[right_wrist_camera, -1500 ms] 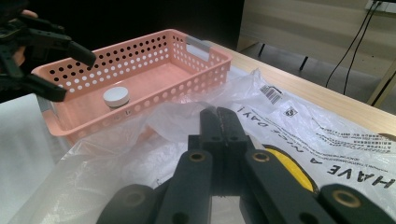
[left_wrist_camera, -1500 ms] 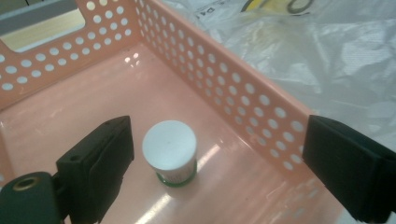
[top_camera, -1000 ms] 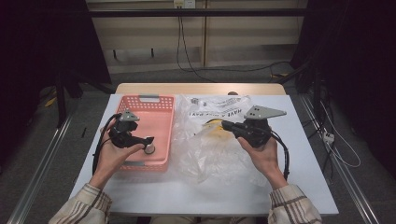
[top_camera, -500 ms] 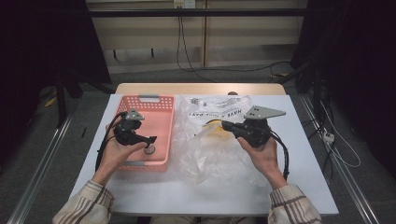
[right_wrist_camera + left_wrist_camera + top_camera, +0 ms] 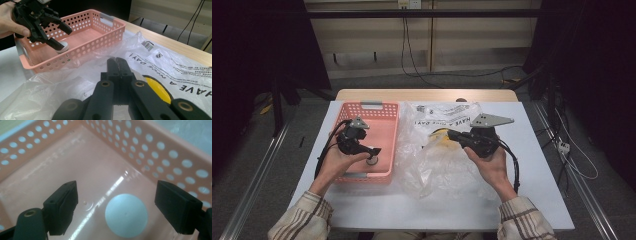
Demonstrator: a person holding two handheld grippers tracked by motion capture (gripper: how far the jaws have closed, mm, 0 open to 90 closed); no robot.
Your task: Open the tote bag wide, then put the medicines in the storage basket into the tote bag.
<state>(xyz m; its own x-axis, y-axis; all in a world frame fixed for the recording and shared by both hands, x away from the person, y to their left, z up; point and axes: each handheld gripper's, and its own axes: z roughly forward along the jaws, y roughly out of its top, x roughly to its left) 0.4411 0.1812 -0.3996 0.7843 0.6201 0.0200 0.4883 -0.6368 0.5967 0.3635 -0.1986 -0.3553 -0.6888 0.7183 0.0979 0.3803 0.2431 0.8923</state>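
Note:
A pink perforated basket (image 5: 377, 117) stands on the left of the white table. A white round disc (image 5: 126, 215) lies on its floor near the front. My left gripper (image 5: 373, 154) hangs open just above the disc (image 5: 372, 160), with a jaw on either side and neither touching it. A clear plastic bag (image 5: 437, 165) with black print lies spread at the table's middle, with a yellow object (image 5: 439, 137) inside. My right gripper (image 5: 117, 61) is shut on the bag's film, right beside the yellow object (image 5: 156, 88).
The basket's perforated walls (image 5: 160, 147) close in around the left gripper. The bag's crumpled film (image 5: 50, 97) reaches up to the basket's right side (image 5: 100, 37). Bare white table (image 5: 532, 200) lies to the right and along the front edge. Cables trail from both grippers.
The left gripper has shifted slightly over the basket's front part, with the white disc below it. The right gripper and the bag have stayed put.

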